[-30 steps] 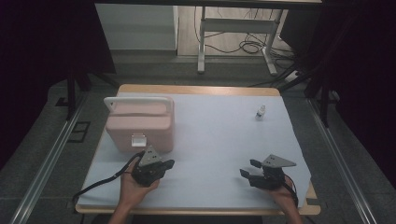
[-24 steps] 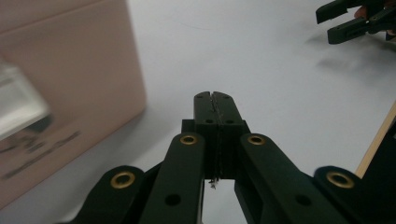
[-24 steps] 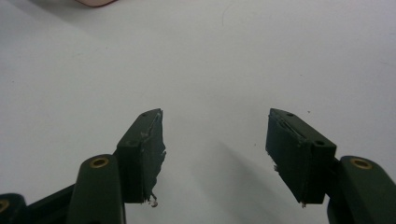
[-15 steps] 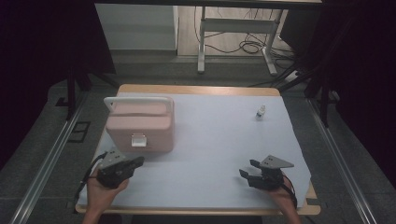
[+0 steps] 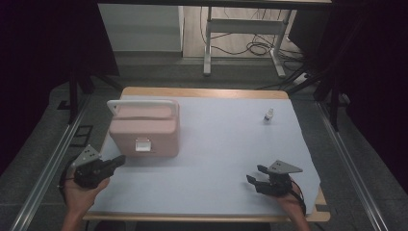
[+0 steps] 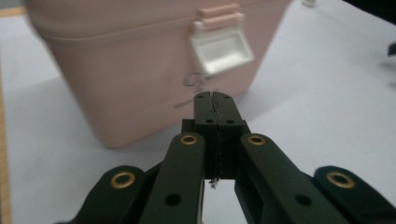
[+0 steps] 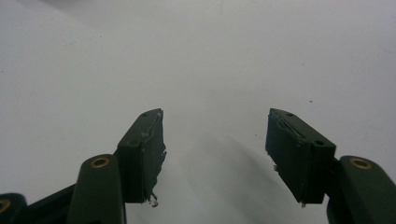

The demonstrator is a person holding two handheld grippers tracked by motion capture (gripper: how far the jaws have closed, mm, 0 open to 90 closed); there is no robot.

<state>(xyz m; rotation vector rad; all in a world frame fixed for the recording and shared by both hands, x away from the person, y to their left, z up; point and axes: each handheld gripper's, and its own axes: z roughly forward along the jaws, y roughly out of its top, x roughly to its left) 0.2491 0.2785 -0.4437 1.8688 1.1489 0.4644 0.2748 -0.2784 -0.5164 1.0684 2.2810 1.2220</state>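
A pink lidded box [image 5: 144,127] with a white carry handle [image 5: 139,103] and a white front latch [image 5: 142,145] stands on the left half of the white table cover [image 5: 221,144]. My left gripper [image 5: 117,160] is held at the table's front left corner, jaws shut with nothing between them, pointing toward the box's front. In the left gripper view the shut jaws [image 6: 215,100] sit just short of the pink box [image 6: 135,65], below its latch [image 6: 219,44]. My right gripper [image 5: 256,174] rests at the front right, open and empty; its jaws [image 7: 215,140] hover over bare white cover.
A small white bottle [image 5: 268,115] stands at the back right of the table. The wooden table edge [image 5: 202,92] borders the cover. Beyond the table are a metal frame [image 5: 240,29] and cables on the floor. Rails run along both sides.
My left hand has carried its shut gripper from in front of the box's latch leftward to the front left corner. The right gripper has not moved.
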